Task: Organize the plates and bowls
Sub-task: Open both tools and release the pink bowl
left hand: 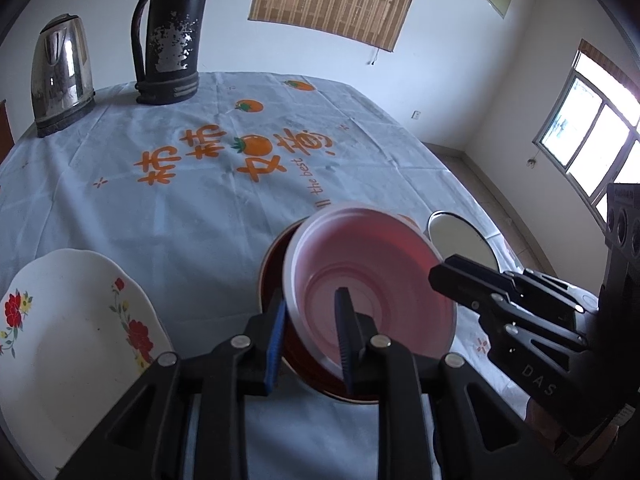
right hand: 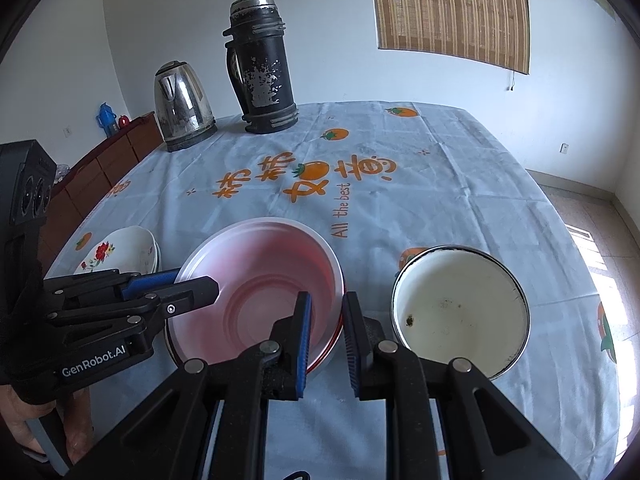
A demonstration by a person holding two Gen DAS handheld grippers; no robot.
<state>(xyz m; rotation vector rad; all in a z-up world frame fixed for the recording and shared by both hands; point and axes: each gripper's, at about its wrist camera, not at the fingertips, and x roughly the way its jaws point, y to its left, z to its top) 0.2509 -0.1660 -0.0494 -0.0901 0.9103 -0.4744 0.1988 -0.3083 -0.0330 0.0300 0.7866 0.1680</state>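
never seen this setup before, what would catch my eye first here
The translucent pink bowl near the table's front edge, with the left gripper and right gripper each clamped on its rim from opposite sides. Right of it sits a white enamel bowl; at the far edge stand a black thermos and a steel kettle.

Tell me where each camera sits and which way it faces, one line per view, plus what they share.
Left wrist view: on the left hand-held gripper, looking forward and down across the table; its fingers straddle the rim of the pink bowl, and the right hand-held gripper enters from the right.
Right wrist view: on the right hand-held gripper, facing likewise; its fingers straddle the same rim, with the left hand-held gripper and a gloved hand at left.
Shared: pink bowl, kettle, flask, both hand-held grippers.
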